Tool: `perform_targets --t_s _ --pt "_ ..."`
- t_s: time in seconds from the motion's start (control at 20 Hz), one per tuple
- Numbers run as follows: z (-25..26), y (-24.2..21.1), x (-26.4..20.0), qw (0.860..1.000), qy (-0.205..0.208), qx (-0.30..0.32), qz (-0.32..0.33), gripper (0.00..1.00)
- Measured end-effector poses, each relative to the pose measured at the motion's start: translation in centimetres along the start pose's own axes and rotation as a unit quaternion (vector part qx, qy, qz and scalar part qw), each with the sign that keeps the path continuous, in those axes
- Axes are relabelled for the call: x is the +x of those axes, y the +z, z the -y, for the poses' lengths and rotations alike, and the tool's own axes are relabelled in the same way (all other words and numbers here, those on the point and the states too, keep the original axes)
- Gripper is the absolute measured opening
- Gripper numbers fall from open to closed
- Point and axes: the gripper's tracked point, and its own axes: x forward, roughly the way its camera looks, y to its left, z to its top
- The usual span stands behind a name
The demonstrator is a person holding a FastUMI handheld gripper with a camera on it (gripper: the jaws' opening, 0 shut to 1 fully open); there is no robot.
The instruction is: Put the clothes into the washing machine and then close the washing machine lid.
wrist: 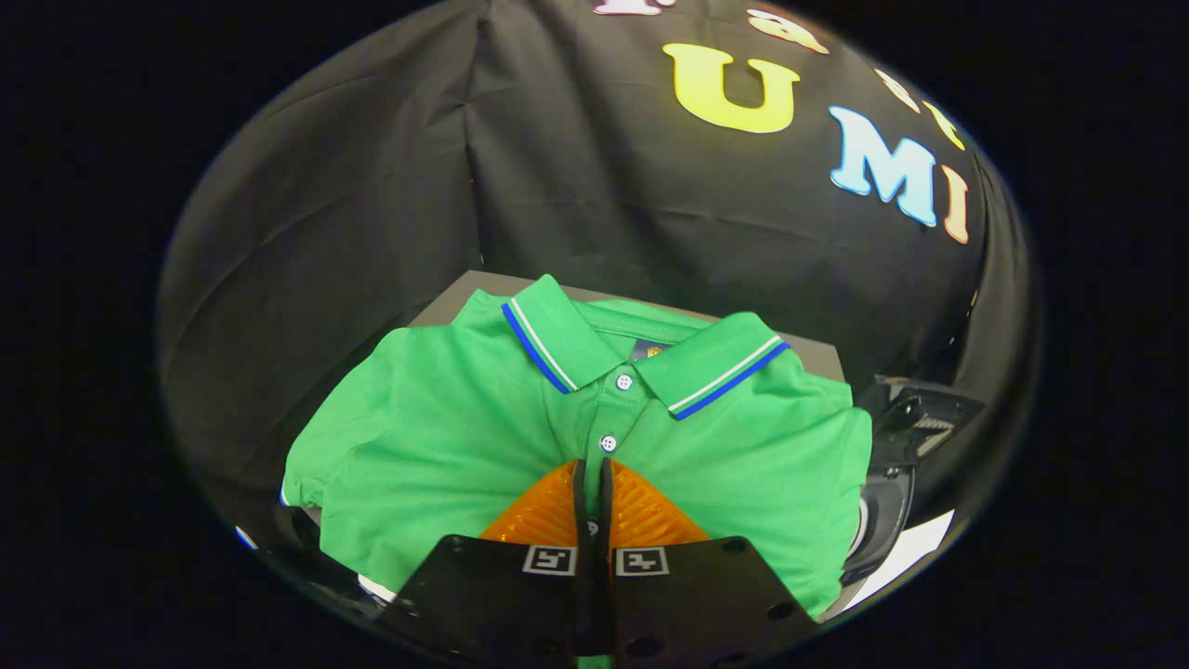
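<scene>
gripper [592, 478] clenched on the placket of the folded green polo shirt [446, 437], which looks lifted off the grey worktop [464, 293], washing machine [896, 465] just to its right, so judging early: shirt not loaded, lid closing left.

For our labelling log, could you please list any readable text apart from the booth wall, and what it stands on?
None readable.
Neck label of the green polo shirt: too small to read.
Square markers by the fingers, shut on the shirt: patterns, no text.
</scene>
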Motion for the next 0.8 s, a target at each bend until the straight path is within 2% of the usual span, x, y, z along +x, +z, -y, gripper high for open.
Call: perform_targets --t_s 0.15,0.4,0.8 --pt "0.0 0.3 -0.8 1.0 0.014 0.018 0.015 0.02" --pt "1.0 4.5 -5.3 0.996 0.024 0.0 0.085 0.01" --pt "6.1 10.5 -15.4 0.98 0.037 0.052 0.19 0.02"
